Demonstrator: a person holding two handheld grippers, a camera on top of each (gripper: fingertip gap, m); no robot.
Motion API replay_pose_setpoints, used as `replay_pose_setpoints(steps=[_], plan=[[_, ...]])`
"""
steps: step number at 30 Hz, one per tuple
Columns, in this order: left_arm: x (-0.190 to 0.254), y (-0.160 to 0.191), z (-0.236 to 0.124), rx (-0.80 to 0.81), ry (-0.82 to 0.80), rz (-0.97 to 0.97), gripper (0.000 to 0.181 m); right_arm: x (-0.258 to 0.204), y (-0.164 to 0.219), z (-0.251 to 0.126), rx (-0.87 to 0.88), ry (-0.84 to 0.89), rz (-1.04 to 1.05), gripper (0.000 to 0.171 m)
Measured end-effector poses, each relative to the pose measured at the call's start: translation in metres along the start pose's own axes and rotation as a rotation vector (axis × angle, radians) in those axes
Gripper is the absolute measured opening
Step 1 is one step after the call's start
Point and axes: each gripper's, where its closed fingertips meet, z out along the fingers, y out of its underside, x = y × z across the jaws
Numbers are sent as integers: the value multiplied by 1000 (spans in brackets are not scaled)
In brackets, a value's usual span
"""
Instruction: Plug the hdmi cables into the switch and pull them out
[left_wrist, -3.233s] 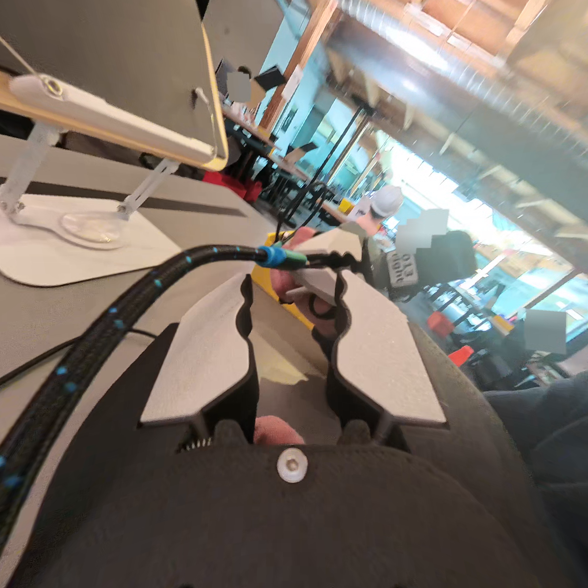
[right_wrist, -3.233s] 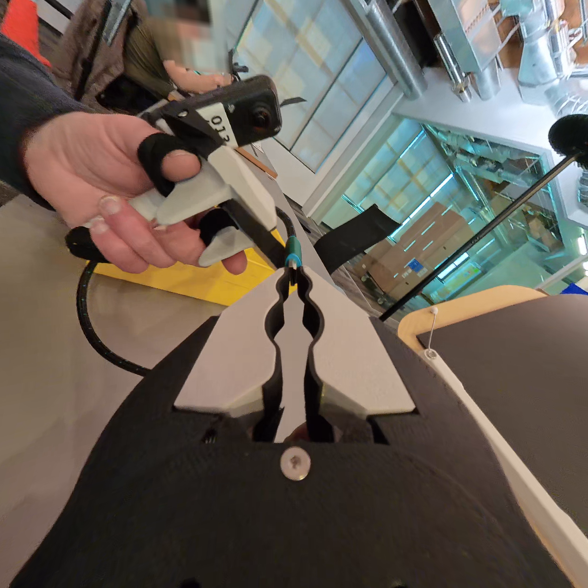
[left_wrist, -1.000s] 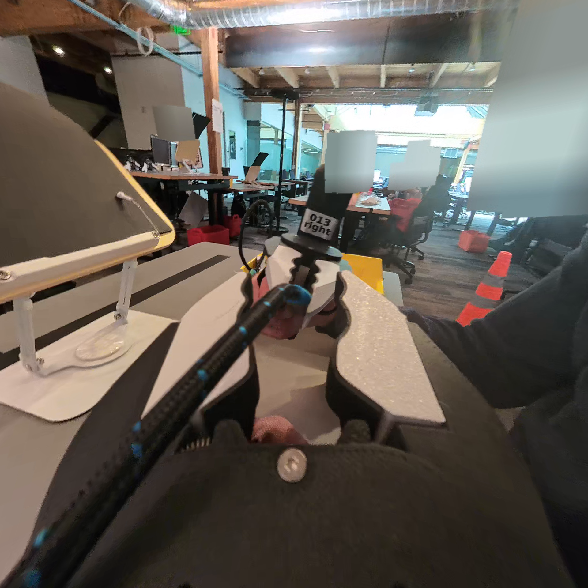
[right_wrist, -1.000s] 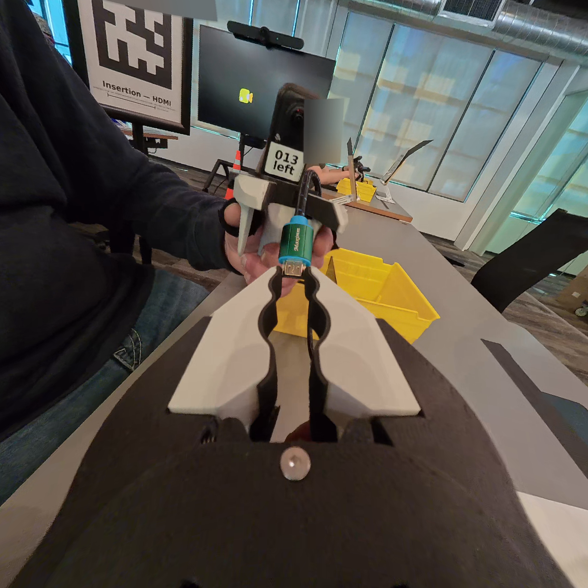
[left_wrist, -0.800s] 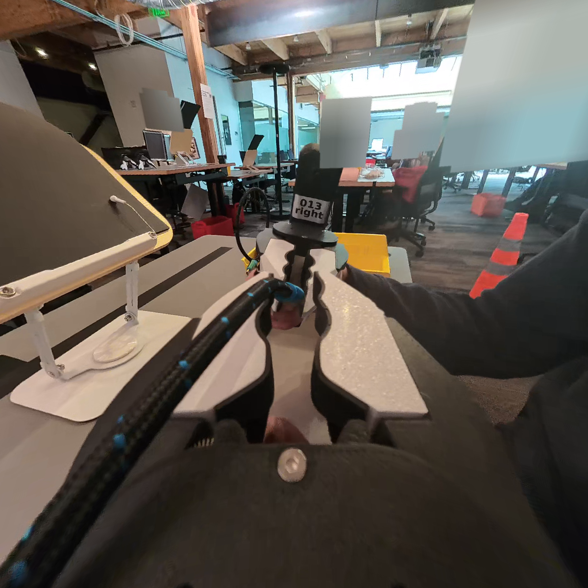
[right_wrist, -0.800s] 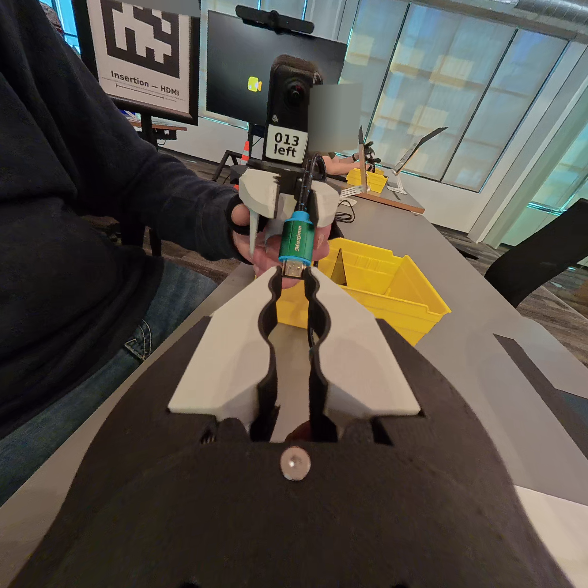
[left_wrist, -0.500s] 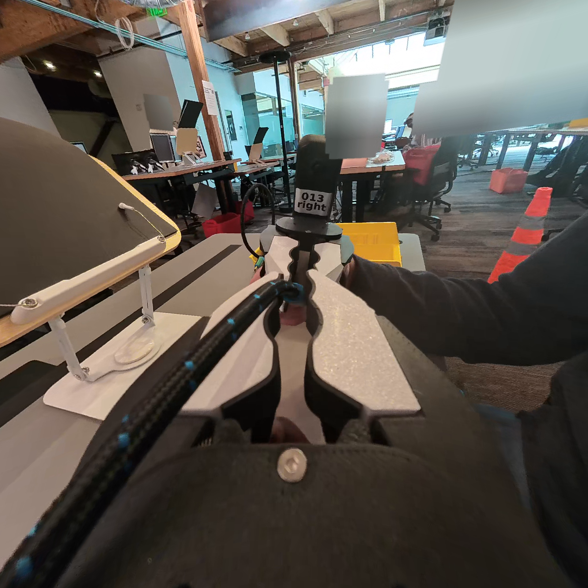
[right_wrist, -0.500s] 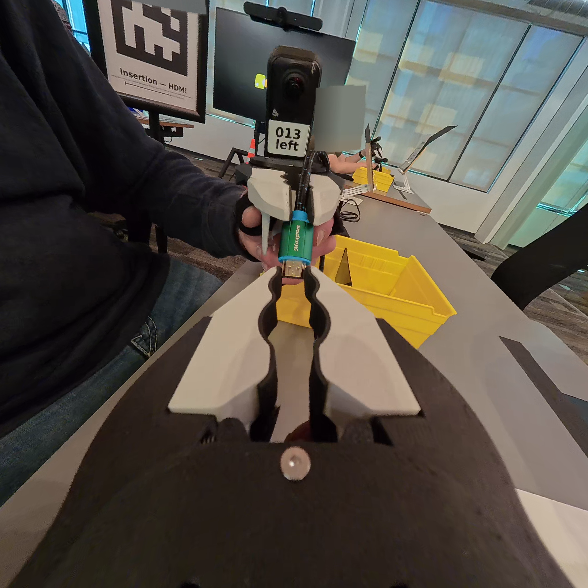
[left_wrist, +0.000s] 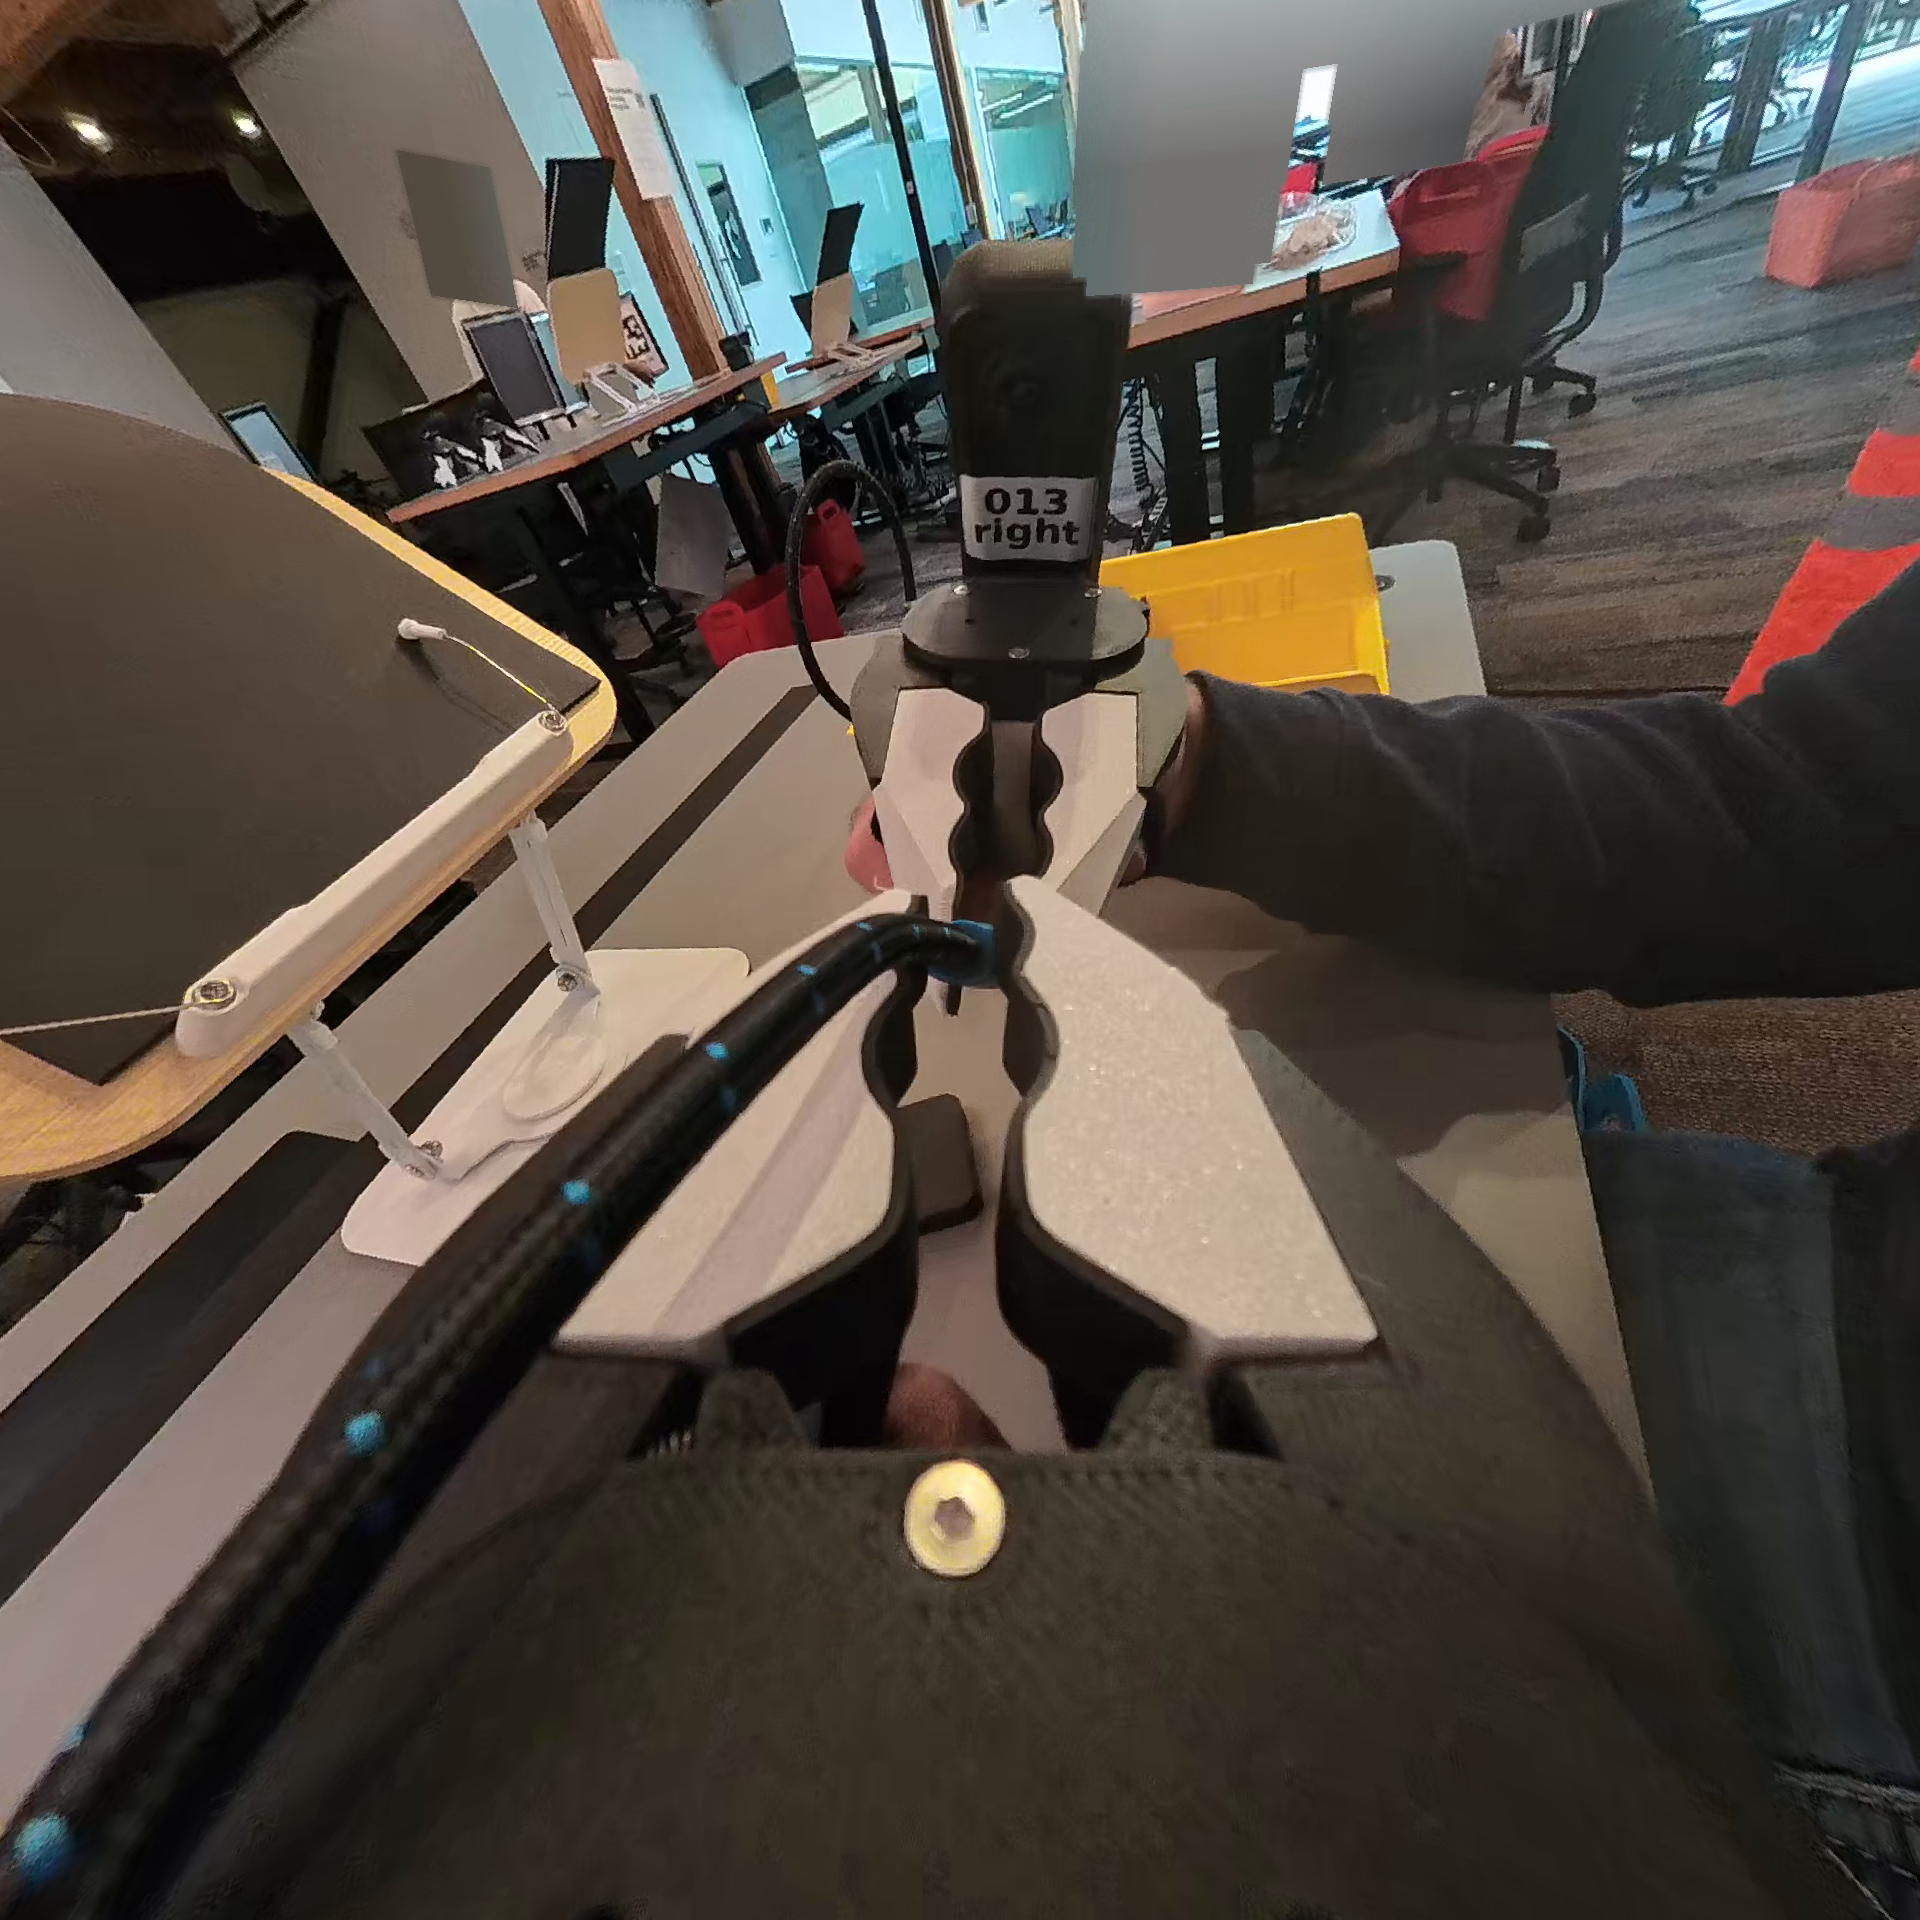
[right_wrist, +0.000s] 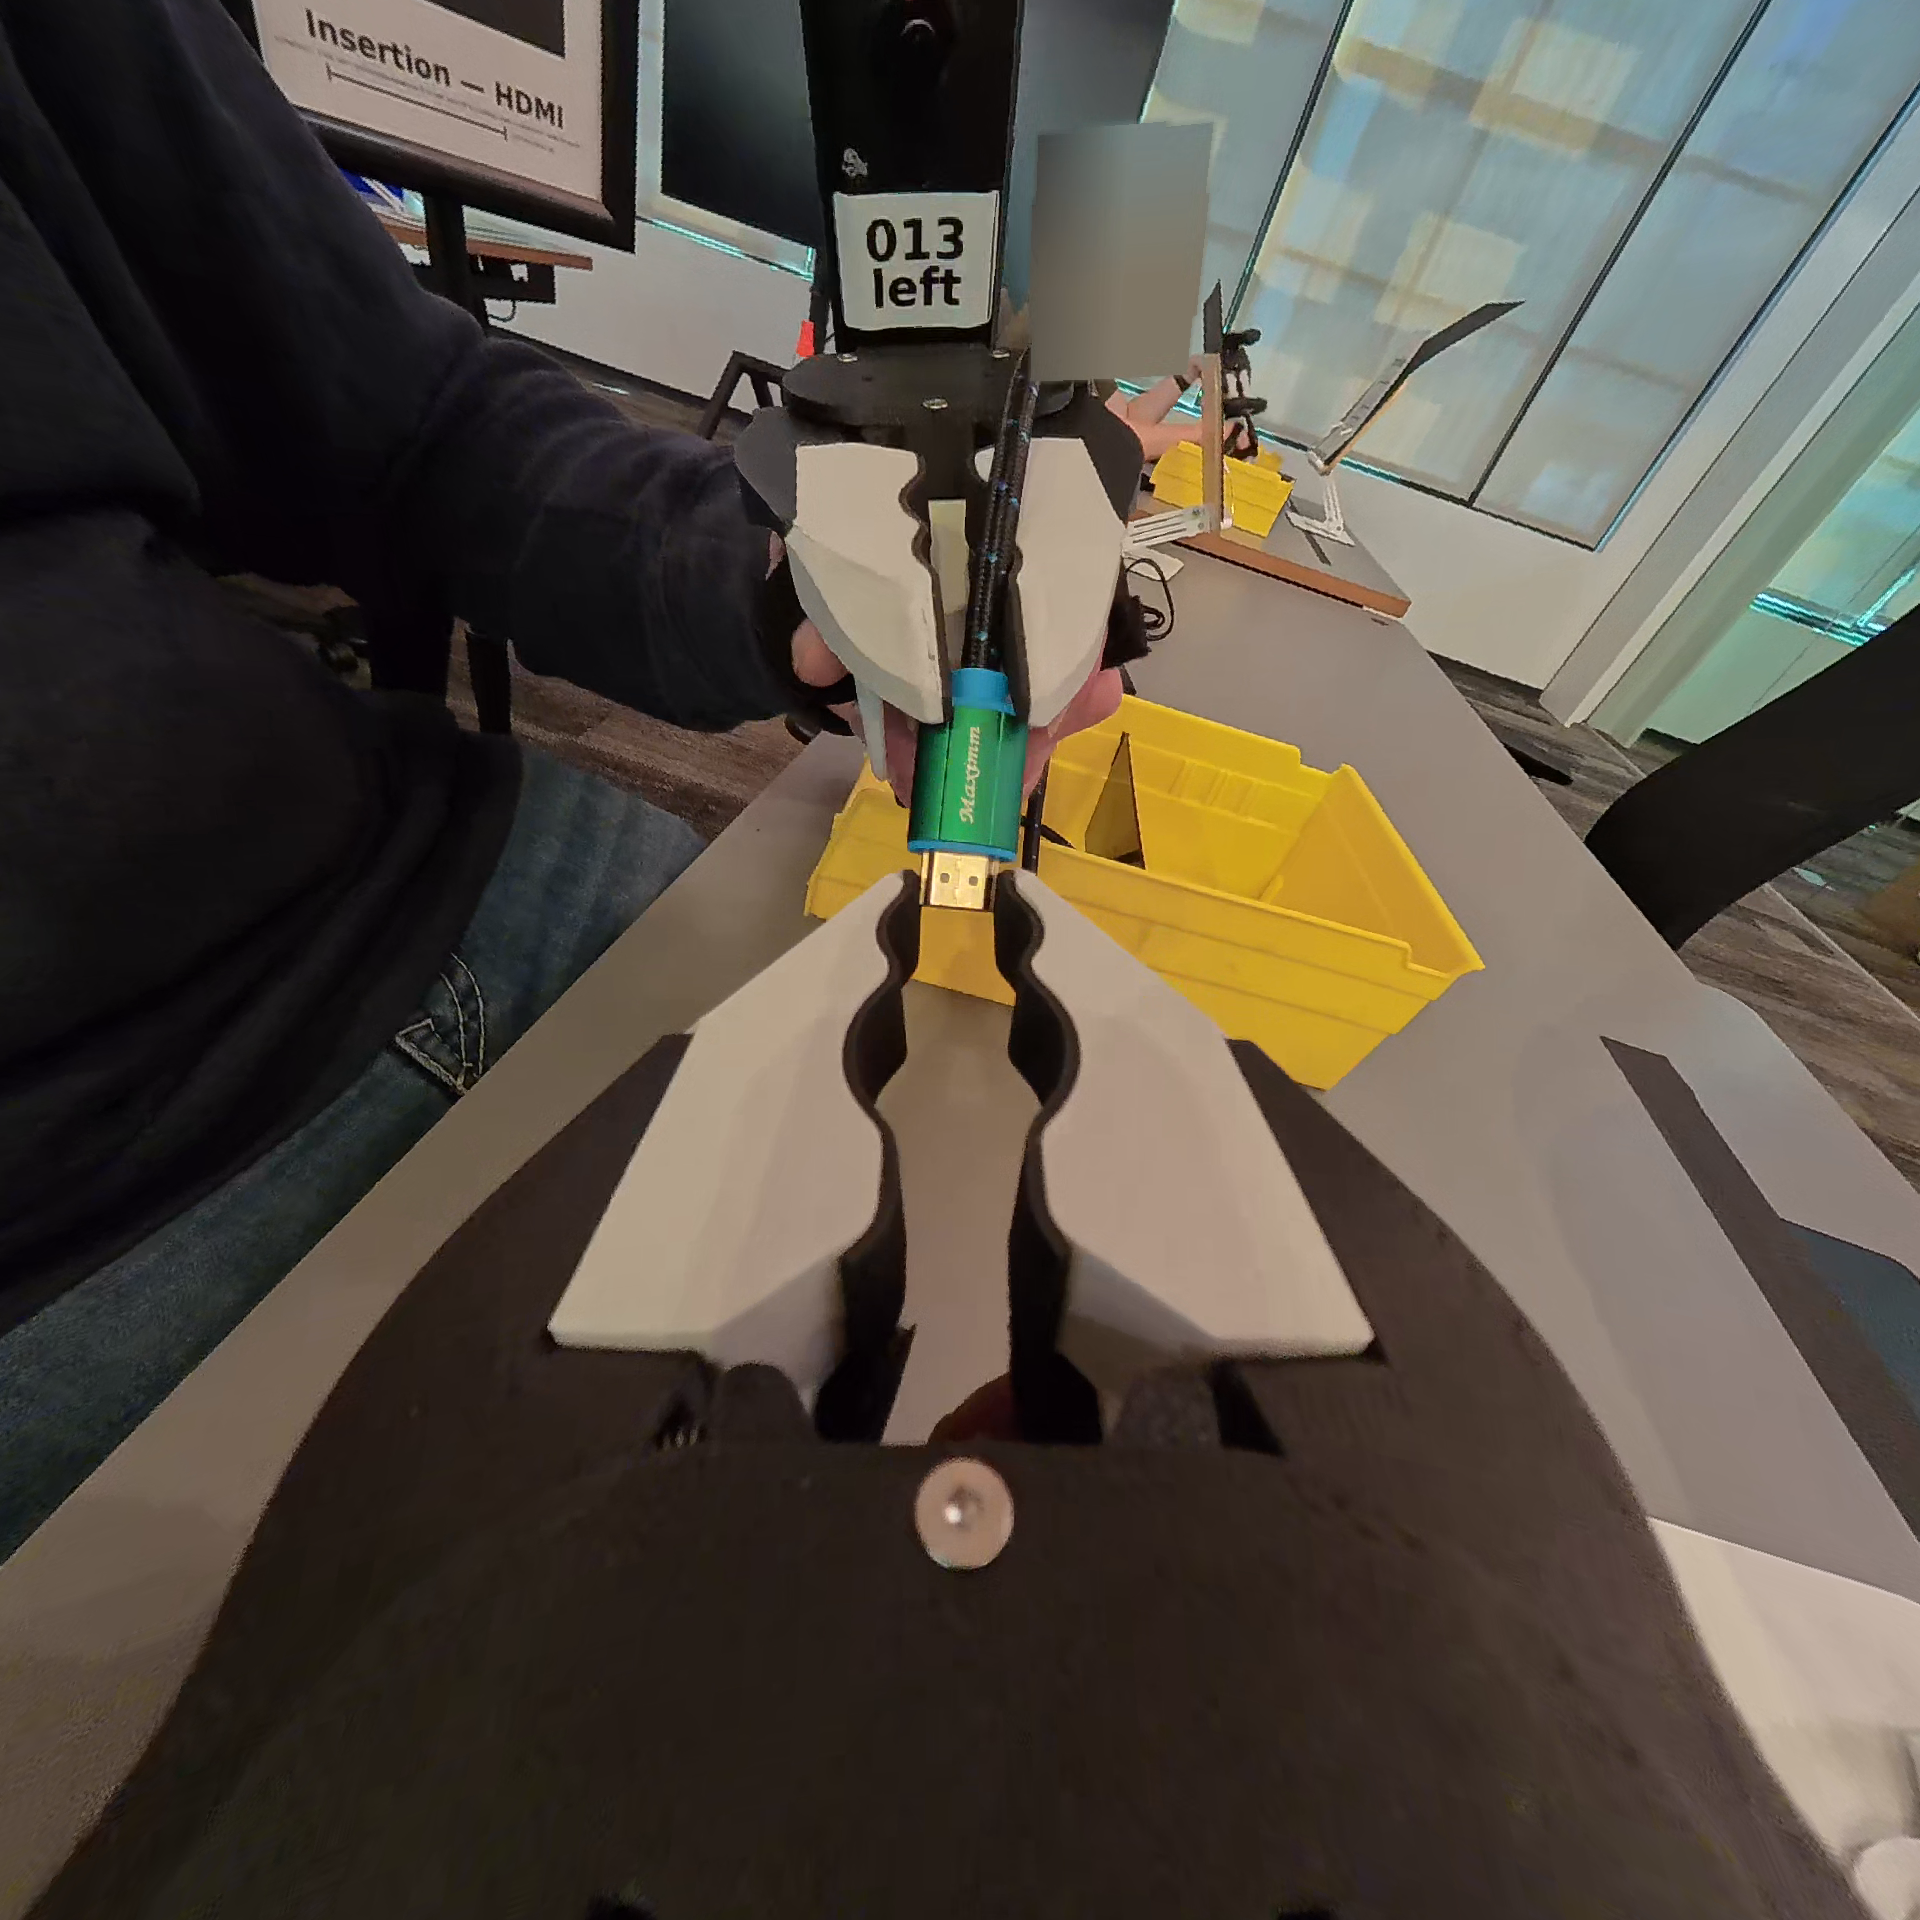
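left claw (right_wrist: 971, 717) clamping hdmi cable (right_wrist: 995, 540) | right claw (right_wrist: 956, 899) pinching gold tip | tip: regrip green plug (right_wrist: 966, 774) squarely

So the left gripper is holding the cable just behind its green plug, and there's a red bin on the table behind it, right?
Not quite: the bin on the table is yellow, not red, as the right wrist view shows. The rest holds: the left gripper is holding the cable just behind its green plug.

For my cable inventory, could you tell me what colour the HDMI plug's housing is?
Green, with a blue collar at the cable end, on the HDMI plug; clearest in the right wrist view.
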Motion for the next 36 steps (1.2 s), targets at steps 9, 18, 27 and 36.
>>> replay_pose_setpoints(steps=[9,18,27,36], plan=[[-4,5,0,-38,-38,54,11,7,6,3,-36,44,-2,15],[-7,28,2,-181,-50,140,9,21,-17,-1,61,137,15,37],[7,62,17,-335,-19,209,11,11,-18,23,24,145,-66,12],[3,70,19,-378,-36,197,10,1,-19,28,5,104,-90,5]])
